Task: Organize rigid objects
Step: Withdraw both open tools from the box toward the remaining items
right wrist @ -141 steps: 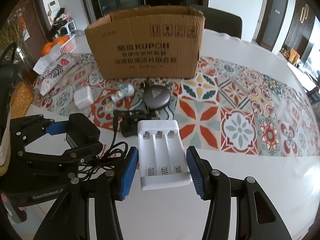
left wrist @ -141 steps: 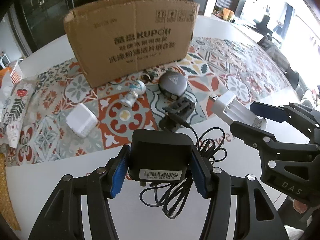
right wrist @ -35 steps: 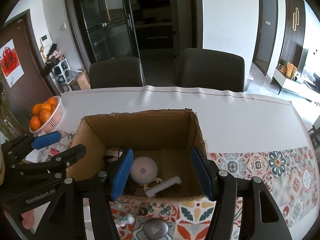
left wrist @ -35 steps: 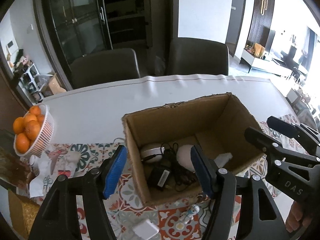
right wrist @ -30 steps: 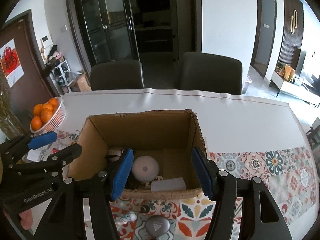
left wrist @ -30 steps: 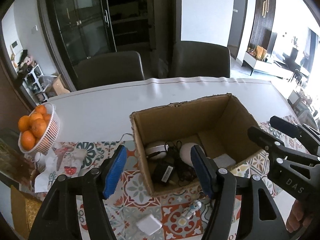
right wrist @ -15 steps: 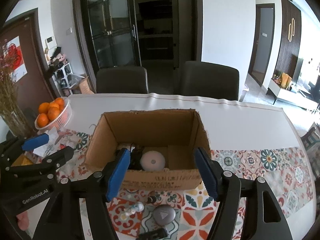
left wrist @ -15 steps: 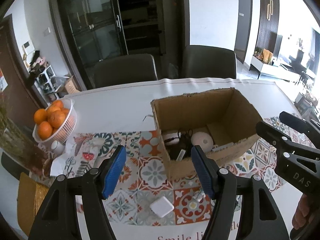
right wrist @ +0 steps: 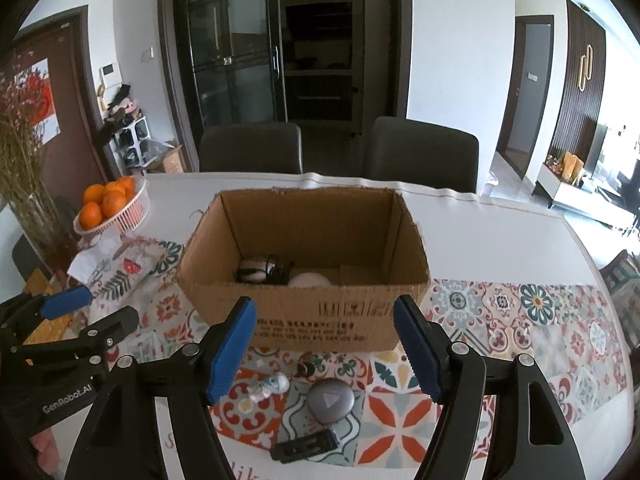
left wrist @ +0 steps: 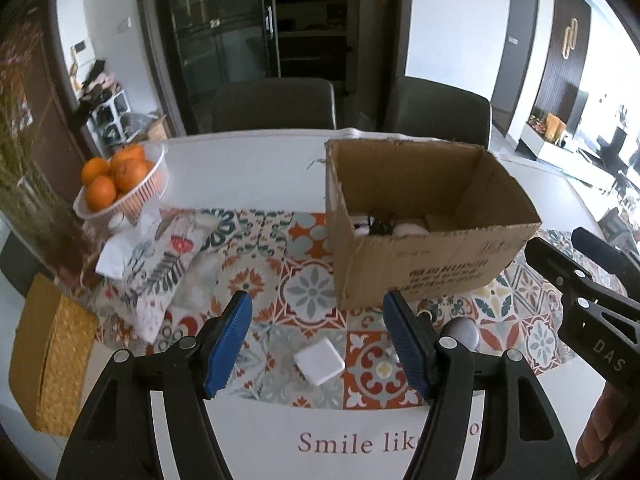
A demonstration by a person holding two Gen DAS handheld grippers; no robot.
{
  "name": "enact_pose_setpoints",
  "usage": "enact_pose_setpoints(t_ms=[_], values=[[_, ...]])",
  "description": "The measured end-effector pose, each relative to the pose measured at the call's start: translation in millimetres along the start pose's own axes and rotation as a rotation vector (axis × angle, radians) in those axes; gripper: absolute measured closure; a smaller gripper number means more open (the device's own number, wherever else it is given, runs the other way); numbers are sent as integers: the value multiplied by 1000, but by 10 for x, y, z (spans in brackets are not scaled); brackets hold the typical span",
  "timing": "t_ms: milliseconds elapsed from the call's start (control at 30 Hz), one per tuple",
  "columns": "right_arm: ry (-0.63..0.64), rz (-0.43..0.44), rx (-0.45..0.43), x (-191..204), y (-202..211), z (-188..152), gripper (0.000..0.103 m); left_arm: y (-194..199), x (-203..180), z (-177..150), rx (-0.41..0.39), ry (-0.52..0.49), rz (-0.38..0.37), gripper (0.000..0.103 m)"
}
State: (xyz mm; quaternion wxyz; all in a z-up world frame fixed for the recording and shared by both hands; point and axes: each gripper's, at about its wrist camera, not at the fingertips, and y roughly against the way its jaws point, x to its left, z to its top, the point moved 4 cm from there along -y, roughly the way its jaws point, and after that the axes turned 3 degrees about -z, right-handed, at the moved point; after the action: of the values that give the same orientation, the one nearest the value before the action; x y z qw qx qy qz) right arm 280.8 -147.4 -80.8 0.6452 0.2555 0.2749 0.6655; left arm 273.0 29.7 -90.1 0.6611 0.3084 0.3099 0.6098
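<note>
An open cardboard box (left wrist: 424,268) (right wrist: 320,320) stands on the patterned mat and holds headphones, a black cable and a white round item (right wrist: 310,280). My left gripper (left wrist: 322,344) is open and empty, above a white square charger (left wrist: 319,361). My right gripper (right wrist: 324,354) is open and empty, in front of the box. Below it lie a grey round case (right wrist: 330,400), a small white figurine (right wrist: 269,385), a black clip-like device (right wrist: 305,445) and a small dark ring item (right wrist: 304,368).
A basket of oranges (left wrist: 120,184) and a floral tissue pack (left wrist: 160,268) sit at the left, with a yellow woven box (left wrist: 48,356) near the table edge. Two dark chairs (right wrist: 416,156) stand behind the table.
Both grippers let go of the black adapter and the white battery charger over the box, then pulled back and down toward the near table edge. The box now looks farther away.
</note>
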Motion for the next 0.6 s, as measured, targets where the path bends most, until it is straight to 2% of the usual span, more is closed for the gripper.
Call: enact_pose_setpoints(t_ms=[267,600], values=[[-5,7,33,22,-61,-215,31,-166,41,-243,60,46,4,35],[-38,-18,137,14,-352,-562,31,-436,124,-474,130,94,51,35]])
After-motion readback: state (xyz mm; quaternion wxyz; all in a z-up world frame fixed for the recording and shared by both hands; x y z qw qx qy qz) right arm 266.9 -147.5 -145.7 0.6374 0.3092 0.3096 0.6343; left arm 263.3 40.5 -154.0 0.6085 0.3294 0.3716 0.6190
